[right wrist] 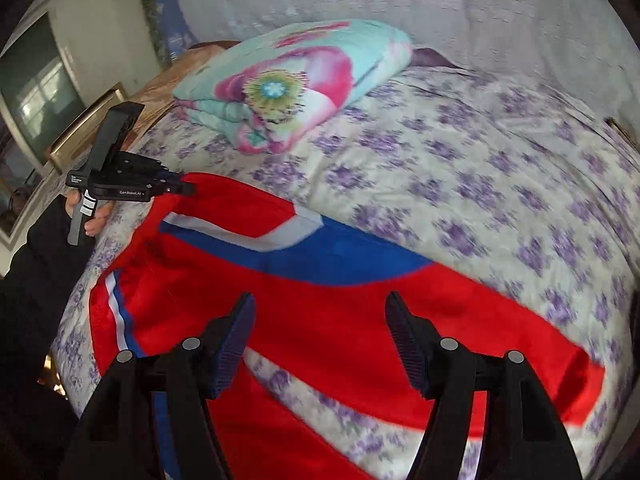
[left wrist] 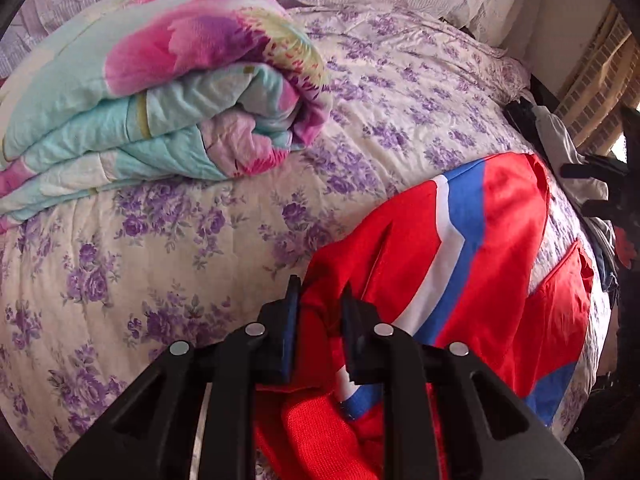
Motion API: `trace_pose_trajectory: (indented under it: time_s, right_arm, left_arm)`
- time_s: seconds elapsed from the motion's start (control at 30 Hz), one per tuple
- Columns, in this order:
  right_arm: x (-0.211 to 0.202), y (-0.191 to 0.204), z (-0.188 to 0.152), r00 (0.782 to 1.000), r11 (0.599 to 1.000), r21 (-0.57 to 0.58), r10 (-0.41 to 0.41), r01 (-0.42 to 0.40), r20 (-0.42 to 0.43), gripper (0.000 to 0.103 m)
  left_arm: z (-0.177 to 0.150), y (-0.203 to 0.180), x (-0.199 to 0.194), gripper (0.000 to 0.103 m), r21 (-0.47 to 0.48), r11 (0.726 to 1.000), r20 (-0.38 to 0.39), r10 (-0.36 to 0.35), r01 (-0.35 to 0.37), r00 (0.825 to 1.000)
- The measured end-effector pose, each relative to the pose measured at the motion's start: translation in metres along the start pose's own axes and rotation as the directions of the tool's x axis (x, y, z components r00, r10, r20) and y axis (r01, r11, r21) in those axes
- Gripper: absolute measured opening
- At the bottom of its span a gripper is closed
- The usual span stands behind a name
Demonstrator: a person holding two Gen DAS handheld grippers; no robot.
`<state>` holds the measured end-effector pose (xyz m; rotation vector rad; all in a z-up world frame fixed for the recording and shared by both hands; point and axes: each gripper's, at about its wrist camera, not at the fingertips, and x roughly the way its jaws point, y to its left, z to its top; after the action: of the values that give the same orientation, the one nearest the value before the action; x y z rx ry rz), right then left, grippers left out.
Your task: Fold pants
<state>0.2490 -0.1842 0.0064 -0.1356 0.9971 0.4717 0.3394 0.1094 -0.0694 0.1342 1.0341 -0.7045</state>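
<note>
Red pants [right wrist: 340,312] with blue and white stripes lie spread on the flowered bed. In the left wrist view my left gripper [left wrist: 320,300] is shut on the waist end of the pants [left wrist: 500,240], with red cloth bunched between its jaws. In the right wrist view the left gripper [right wrist: 186,188] shows at the far left, pinching the pants' edge. My right gripper [right wrist: 320,312] is open and empty, hovering above the middle of the pants with both legs spread below it. It also shows at the right edge of the left wrist view [left wrist: 580,184].
A folded turquoise and pink quilt [left wrist: 160,80] lies at the head of the bed, also in the right wrist view [right wrist: 292,80]. The purple-flowered sheet [right wrist: 480,160] covers the bed. A pile of clothes [left wrist: 568,148] sits off the bed's right edge. A window [right wrist: 36,92] is at left.
</note>
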Motion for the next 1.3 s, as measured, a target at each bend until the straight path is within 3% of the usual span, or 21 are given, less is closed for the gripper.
trace_pose_trajectory:
  time_s: [0.17, 0.3, 0.43, 0.47, 0.5, 0.53, 0.57, 0.77, 0.97, 1.13, 1.3]
  right_arm:
    - [0.074, 0.014, 0.063, 0.991, 0.988, -0.118, 0.084, -0.096, -0.104, 0.067]
    - [0.107, 0.025, 0.079, 0.982, 0.971, -0.206, 0.087, -0.121, -0.171, 0.067]
    - [0.14, 0.022, 0.08, 0.963, 0.97, -0.201, 0.085, -0.139, -0.256, 0.067]
    - [0.149, 0.02, 0.077, 0.957, 0.971, -0.198, 0.077, -0.136, -0.28, 0.06]
    - [0.157, 0.019, 0.072, 0.948, 0.971, -0.19, 0.082, -0.146, -0.308, 0.025]
    - [0.163, 0.018, 0.068, 0.932, 0.969, -0.169, 0.114, -0.182, -0.345, 0.008]
    - [0.163, 0.018, 0.065, 0.928, 0.967, -0.16, 0.134, -0.2, -0.347, 0.008]
    - [0.125, 0.02, 0.061, 0.961, 0.972, -0.16, 0.13, -0.172, -0.244, 0.007]
    - [0.061, 0.038, 0.043, 0.988, 0.985, -0.14, 0.088, -0.106, -0.125, 0.008]
    - [-0.005, 0.086, -0.014, 0.998, 0.989, -0.135, 0.055, -0.06, -0.038, 0.008]
    - [-0.02, 0.149, -0.087, 0.998, 0.991, -0.127, 0.023, -0.03, -0.058, 0.007]
  left_arm:
    - [-0.002, -0.008, -0.008, 0.017, 0.033, 0.999, 0.01, 0.025, -0.025, 1.0]
    - [-0.002, -0.011, -0.007, 0.017, 0.045, 0.998, 0.01, 0.032, -0.033, 0.999]
    - [-0.002, -0.006, -0.005, 0.017, 0.037, 0.999, 0.012, 0.027, -0.027, 1.0]
    - [-0.002, -0.005, -0.004, 0.017, 0.034, 0.999, 0.014, 0.025, -0.026, 1.0]
    - [-0.002, -0.005, -0.003, 0.017, 0.032, 0.999, 0.015, 0.023, -0.024, 1.0]
    - [-0.002, -0.005, -0.002, 0.017, 0.033, 0.999, 0.012, 0.023, -0.024, 1.0]
    - [-0.003, -0.006, -0.001, 0.017, 0.036, 0.999, 0.011, 0.032, -0.033, 0.999]
    - [-0.001, -0.006, -0.008, 0.017, 0.024, 0.999, 0.029, 0.04, -0.041, 0.999]
    - [-0.017, -0.027, -0.047, 0.017, 0.05, 0.998, 0.087, 0.026, -0.03, 0.996]
    - [-0.063, -0.07, -0.092, 0.017, 0.136, 0.99, 0.144, 0.001, -0.02, 0.99]
    - [-0.125, -0.097, -0.117, 0.017, 0.157, 0.987, 0.167, -0.049, 0.022, 0.985]
